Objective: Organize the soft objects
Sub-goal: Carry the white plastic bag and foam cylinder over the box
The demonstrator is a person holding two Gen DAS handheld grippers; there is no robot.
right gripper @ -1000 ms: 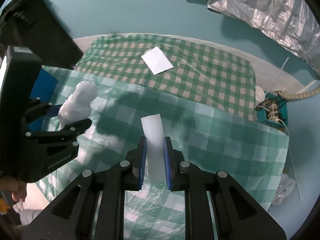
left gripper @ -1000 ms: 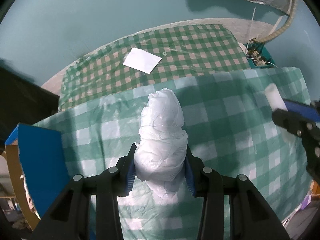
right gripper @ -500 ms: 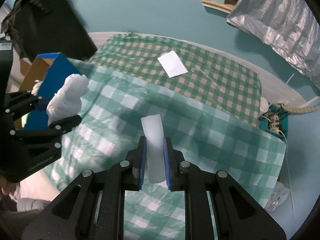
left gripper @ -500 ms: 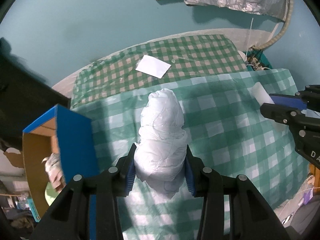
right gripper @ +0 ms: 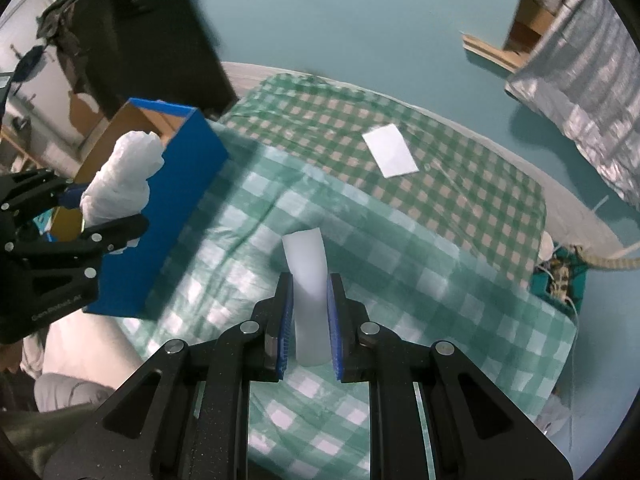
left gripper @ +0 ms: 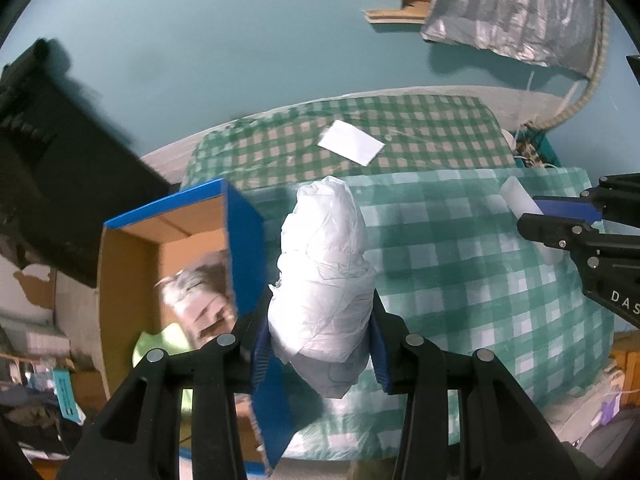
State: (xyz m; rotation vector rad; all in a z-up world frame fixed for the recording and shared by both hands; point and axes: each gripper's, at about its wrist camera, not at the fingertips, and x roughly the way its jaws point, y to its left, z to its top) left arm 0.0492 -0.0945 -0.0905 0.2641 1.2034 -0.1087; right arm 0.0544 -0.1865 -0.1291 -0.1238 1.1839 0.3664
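Note:
My left gripper (left gripper: 318,338) is shut on a crumpled white plastic bundle (left gripper: 322,272), which hangs above the table's left edge beside a blue cardboard box (left gripper: 244,232). The box is open at the top, with blurred soft items inside. In the right wrist view the same bundle (right gripper: 122,180) and left gripper (right gripper: 104,216) sit at the left, in front of the blue box (right gripper: 176,184). My right gripper (right gripper: 309,300) is shut on a flat white foam strip (right gripper: 306,268) above the green checked tablecloth (right gripper: 420,280). From the left wrist view that strip (left gripper: 520,200) pokes out of the right gripper (left gripper: 560,220).
A white paper sheet (left gripper: 351,147) lies on the further, smaller checked table (left gripper: 420,128). The floor is teal. A silver foil sheet (left gripper: 512,8) hangs at the top right. A dark bulky object (left gripper: 60,180) stands left of the box. Cables in a teal tray (right gripper: 560,276) lie right of the table.
Both grippers have risen and shifted left with their loads. The blue box has come fully into view, so its open inside now shows in the left wrist view.

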